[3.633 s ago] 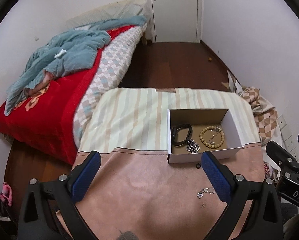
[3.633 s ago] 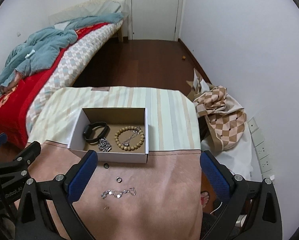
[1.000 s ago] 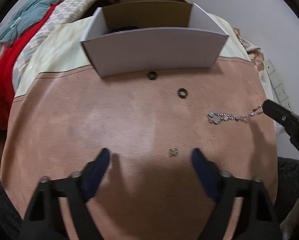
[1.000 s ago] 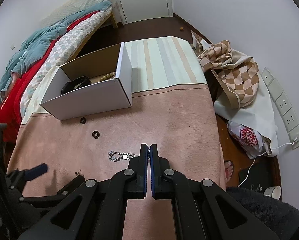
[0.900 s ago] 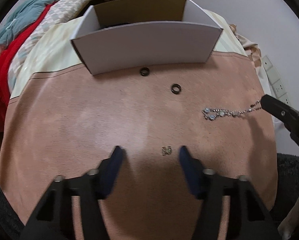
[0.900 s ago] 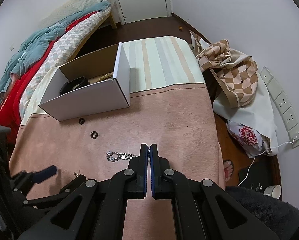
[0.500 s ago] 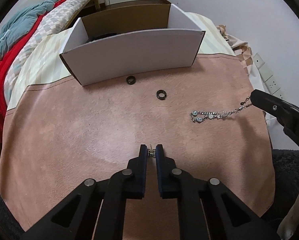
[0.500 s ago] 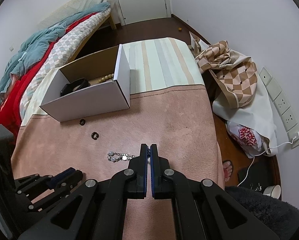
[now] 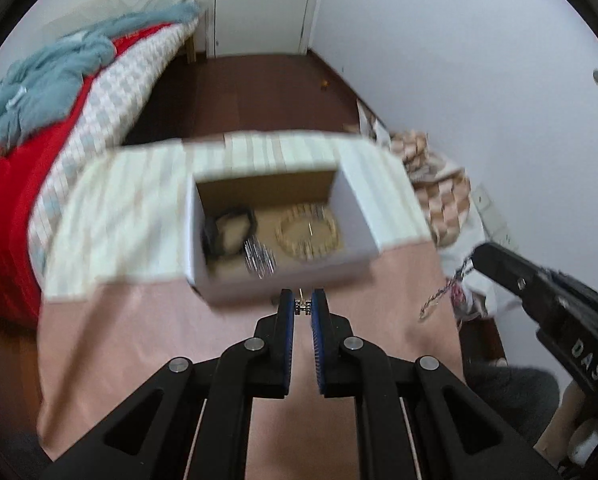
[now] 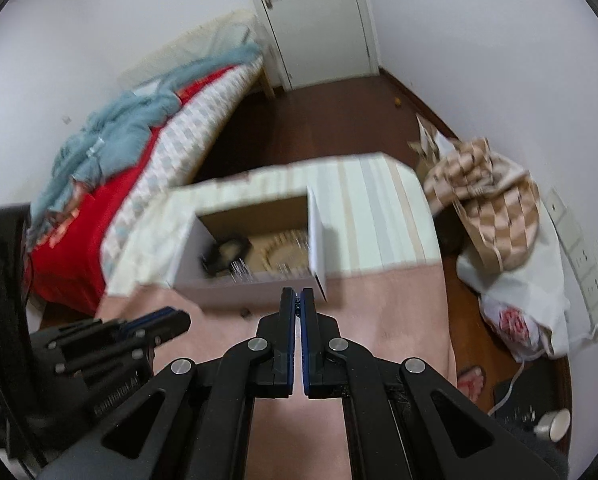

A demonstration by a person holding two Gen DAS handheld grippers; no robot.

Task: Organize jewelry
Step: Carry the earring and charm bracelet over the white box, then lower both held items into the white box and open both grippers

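A white cardboard box (image 9: 283, 280) stands on the pink table cover (image 9: 139, 340). Inside lie a black band (image 9: 229, 230), a wooden bead bracelet (image 9: 309, 236) and a silver chain heap (image 9: 259, 258). My left gripper (image 9: 303, 306) is shut on a small silver earring (image 9: 302, 306), held above the table just before the box's front wall. My right gripper (image 10: 297, 300) is shut on a silver chain bracelet (image 9: 445, 292), which hangs from its tip in the left wrist view, lifted off the table right of the box. The box also shows in the right wrist view (image 10: 251, 292).
A small dark ring (image 10: 243, 313) lies on the cover before the box. A striped cloth (image 9: 119, 208) covers the table's far part. A bed with red and blue bedding (image 9: 39, 120) is at left. Checked fabric and bags (image 10: 499, 208) lie on the floor at right.
Both grippers have risen off the table and moved toward the box. The left carries the earring, the right has lifted the chain bracelet clear of the cover.
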